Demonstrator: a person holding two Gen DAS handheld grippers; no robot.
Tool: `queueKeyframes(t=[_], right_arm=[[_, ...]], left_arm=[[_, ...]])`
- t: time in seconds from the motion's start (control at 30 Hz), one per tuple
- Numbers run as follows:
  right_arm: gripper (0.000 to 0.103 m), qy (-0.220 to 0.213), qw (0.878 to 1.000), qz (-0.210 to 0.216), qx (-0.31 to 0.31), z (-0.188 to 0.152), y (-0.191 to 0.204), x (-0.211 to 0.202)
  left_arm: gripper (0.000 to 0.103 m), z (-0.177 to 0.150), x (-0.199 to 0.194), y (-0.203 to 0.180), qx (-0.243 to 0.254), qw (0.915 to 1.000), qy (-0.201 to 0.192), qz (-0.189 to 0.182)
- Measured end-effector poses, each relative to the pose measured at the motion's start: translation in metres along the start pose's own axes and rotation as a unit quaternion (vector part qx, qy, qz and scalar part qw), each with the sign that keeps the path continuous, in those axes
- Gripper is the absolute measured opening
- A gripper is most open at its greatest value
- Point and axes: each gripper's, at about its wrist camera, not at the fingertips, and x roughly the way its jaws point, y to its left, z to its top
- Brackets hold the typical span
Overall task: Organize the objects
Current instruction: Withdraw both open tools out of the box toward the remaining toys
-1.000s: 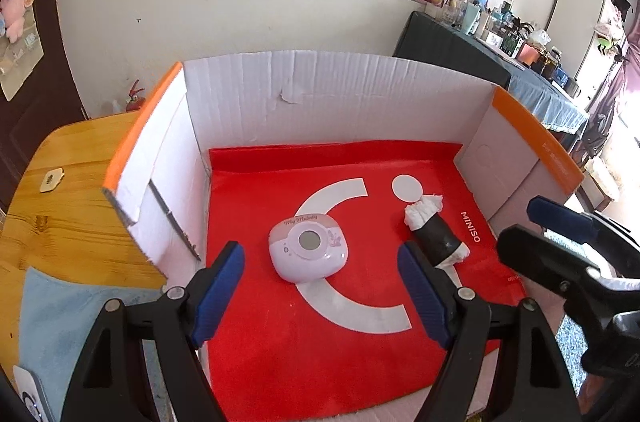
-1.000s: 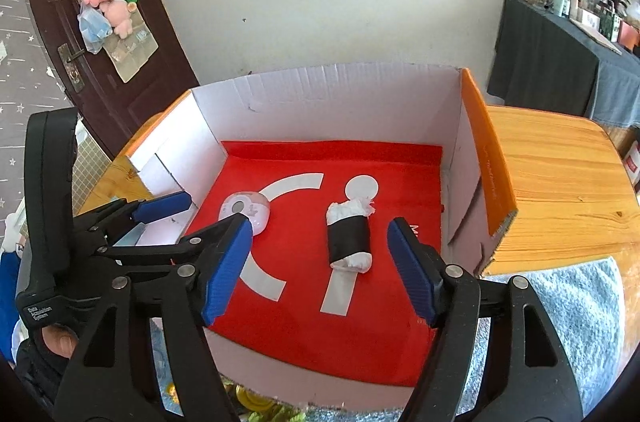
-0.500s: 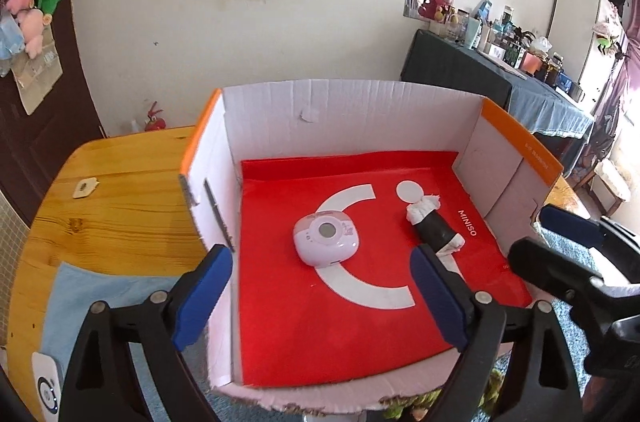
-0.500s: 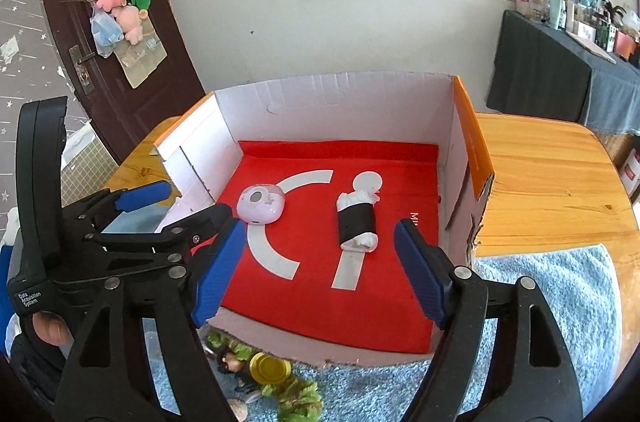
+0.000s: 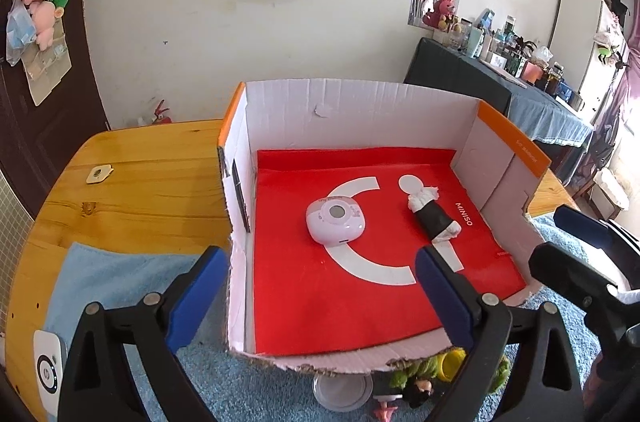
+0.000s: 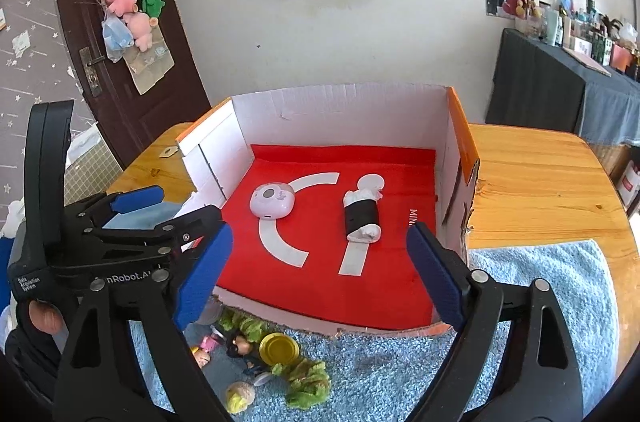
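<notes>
**Desk:** What does the frame show?

**Photographer:** Two hand-held grippers hover at the near, cut-down edge of an open cardboard box [image 5: 360,110] on a wooden bench [image 5: 140,182]. The left gripper [image 5: 316,292] and right gripper [image 6: 318,268] have both just been opening; their blue fingers [image 6: 200,278] stand wide with nothing between them.

**Desk:** And the things being organized?

**Photographer:** Two already lie on the box's red liner: a rounded pink-and-white gadget [image 5: 335,219] near the middle, and, well apart to its right, a black roll with white ends [image 6: 361,218]. A cluster of small toys waits outside on the blue mat, just below the box's front edge, among them a yellow lid [image 6: 279,349], green plush bits [image 6: 306,380] and tiny figurines [image 6: 202,350].

**Desk:** How would those handle?

**Photographer:** My guess: all light. The plush should squash, so a pinch across its bulk ought to hold. The lid looks hard and smooth, likely slippery; gripping across its rim seems safest. The figurines are small and could tip or roll, so they want a narrow, centered bite.
</notes>
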Motion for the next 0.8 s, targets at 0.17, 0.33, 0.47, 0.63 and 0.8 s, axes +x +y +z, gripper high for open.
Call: queueKeyframes(t=[0.17,0.33,0.47,0.63,0.8], right_arm=[[0.09,-0.01,1.0,0.001,-0.001,-0.006,0.003,-0.008],[0.094,-0.018,1.0,-0.004,-0.007,-0.013,0.007,-0.014],[0.096,-0.019,1.0,0.003,-0.007,-0.018,0.008,-0.017],[0.101,-0.03,0.999,0.016,-0.002,-0.026,0.008,-0.022],[0.103,-0.03,0.999,0.027,0.002,-0.034,0.008,-0.025]], left_arm=[[0.103,-0.006,-0.007,0.001,0.001,1.0,-0.007,-0.001],[0.103,-0.013,-0.012,-0.001,0.005,1.0,-0.008,0.002],[0.103,-0.019,-0.016,-0.002,0.009,0.9999,-0.007,0.002],[0.103,-0.027,-0.023,-0.002,0.01,0.9999,-0.009,-0.002],[0.103,-0.035,-0.03,0.0,0.005,0.9999,-0.011,-0.004]])
